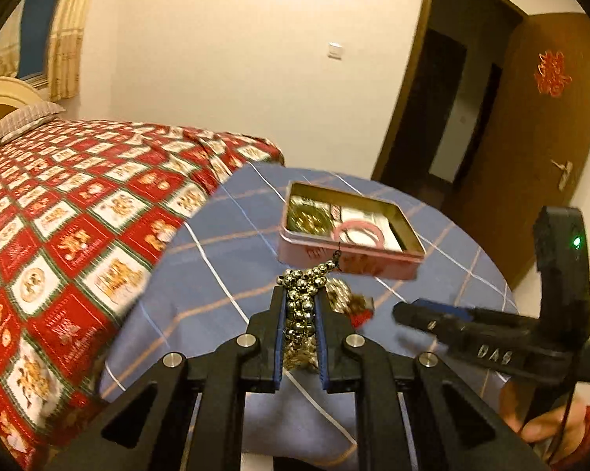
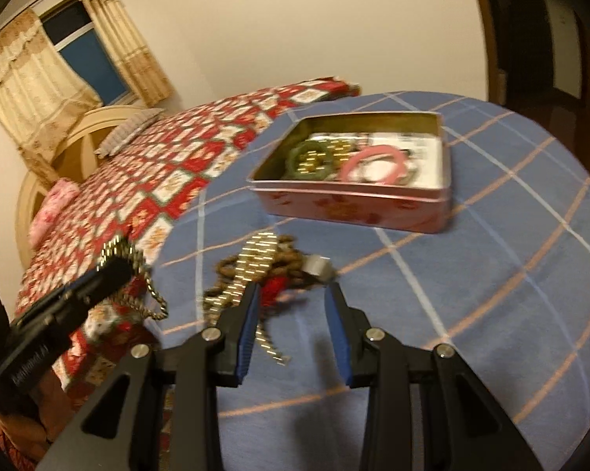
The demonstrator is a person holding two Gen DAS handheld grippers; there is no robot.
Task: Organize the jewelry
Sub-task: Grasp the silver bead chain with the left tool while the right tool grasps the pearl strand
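Observation:
My left gripper (image 1: 301, 294) is shut on a string of shiny metal beads (image 1: 303, 276), lifted above the table; in the right wrist view that bead string (image 2: 153, 298) dangles from the left gripper (image 2: 116, 261). My right gripper (image 2: 293, 288) stands open, with nothing pressed between its blue pads, just short of a jewelry pile (image 2: 263, 263) of gold chain, brown beads and a red piece. An open pink tin (image 2: 350, 208) behind the pile holds a pink bangle (image 2: 375, 165) and a green bangle (image 2: 308, 161). In the left wrist view the right gripper (image 1: 405, 314) reaches in from the right.
The round table (image 2: 471, 274) wears a blue checked cloth. A bed with a red patterned cover (image 1: 59, 216) touches its left side. A brown door (image 1: 530, 117) stands open at the back right. A person's hand (image 1: 550, 420) holds the right gripper.

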